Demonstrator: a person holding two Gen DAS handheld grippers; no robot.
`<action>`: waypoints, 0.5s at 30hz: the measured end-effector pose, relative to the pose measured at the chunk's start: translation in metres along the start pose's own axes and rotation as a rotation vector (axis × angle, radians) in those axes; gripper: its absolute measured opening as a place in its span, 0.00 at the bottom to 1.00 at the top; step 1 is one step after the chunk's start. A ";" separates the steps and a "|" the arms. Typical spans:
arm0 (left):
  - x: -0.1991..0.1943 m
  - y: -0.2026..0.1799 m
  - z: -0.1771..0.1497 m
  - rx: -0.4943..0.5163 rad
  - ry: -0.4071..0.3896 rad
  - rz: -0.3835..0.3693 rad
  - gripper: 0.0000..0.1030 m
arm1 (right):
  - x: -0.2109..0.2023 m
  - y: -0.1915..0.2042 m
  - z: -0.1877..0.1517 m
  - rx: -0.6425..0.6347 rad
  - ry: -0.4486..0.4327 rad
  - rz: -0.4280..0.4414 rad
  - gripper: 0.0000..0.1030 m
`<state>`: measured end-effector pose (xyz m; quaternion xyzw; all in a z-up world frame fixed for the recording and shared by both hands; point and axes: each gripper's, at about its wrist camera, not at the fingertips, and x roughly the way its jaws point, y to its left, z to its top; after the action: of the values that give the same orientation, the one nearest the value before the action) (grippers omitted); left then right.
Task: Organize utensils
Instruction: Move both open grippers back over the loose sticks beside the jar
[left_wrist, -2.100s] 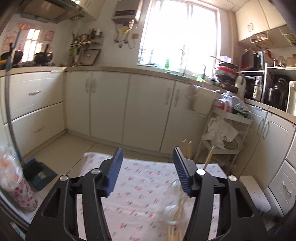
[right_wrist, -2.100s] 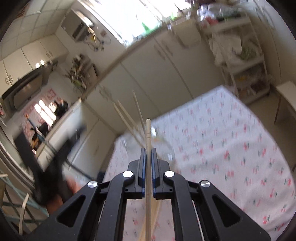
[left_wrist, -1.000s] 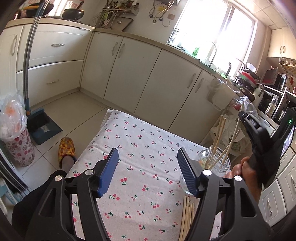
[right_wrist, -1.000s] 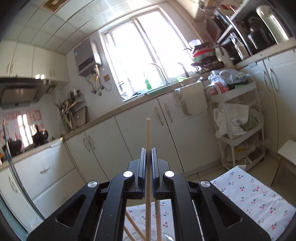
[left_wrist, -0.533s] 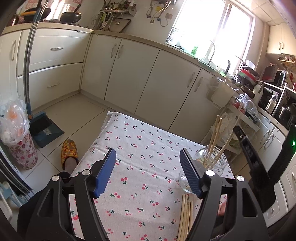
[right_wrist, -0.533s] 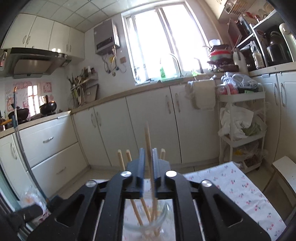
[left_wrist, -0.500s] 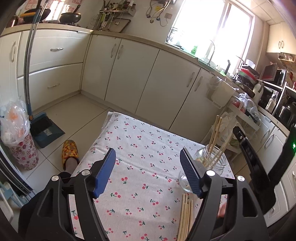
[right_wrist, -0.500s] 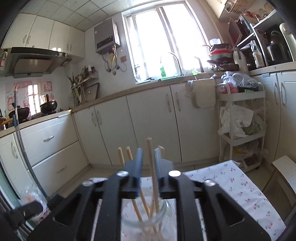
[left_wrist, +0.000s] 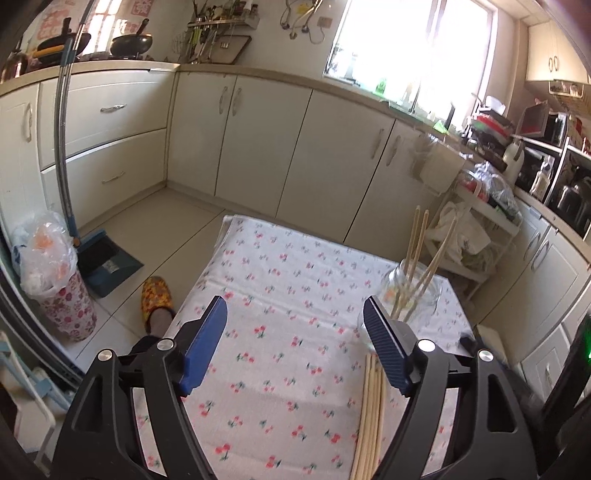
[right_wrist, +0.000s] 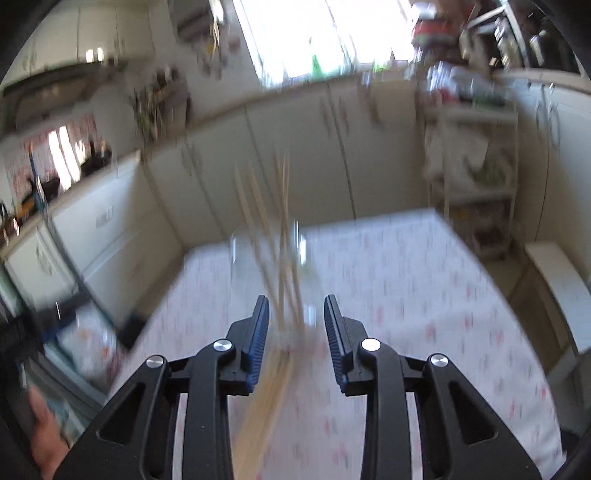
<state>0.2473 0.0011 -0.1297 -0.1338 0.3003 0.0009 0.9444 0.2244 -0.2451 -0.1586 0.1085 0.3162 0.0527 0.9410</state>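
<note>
Cherry-print cloth covers the counter (left_wrist: 280, 332), where loose chopsticks (left_wrist: 369, 413) lie lengthwise just before the glass jar (left_wrist: 413, 295), under the right gripper (right_wrist: 296, 332), both grippers' fingers spread and empty.

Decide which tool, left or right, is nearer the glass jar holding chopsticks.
Right, probably. The right tool is open just before the glass jar. The left tool, also open, sits back with the jar ahead to its right.

One glass jar (left_wrist: 413, 291), four chopsticks in jar (left_wrist: 417, 236), several loose chopsticks (left_wrist: 369, 413)
</note>
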 end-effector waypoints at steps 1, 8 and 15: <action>-0.001 0.001 -0.003 0.006 0.012 0.003 0.71 | 0.003 0.001 -0.011 -0.013 0.052 0.003 0.30; -0.006 0.005 -0.020 0.035 0.089 0.027 0.72 | 0.035 0.020 -0.054 -0.059 0.233 0.004 0.25; -0.001 0.004 -0.030 0.073 0.134 0.023 0.74 | 0.057 0.031 -0.059 -0.115 0.292 -0.030 0.23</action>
<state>0.2289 -0.0027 -0.1531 -0.0954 0.3640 -0.0080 0.9265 0.2329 -0.1954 -0.2302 0.0408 0.4475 0.0717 0.8905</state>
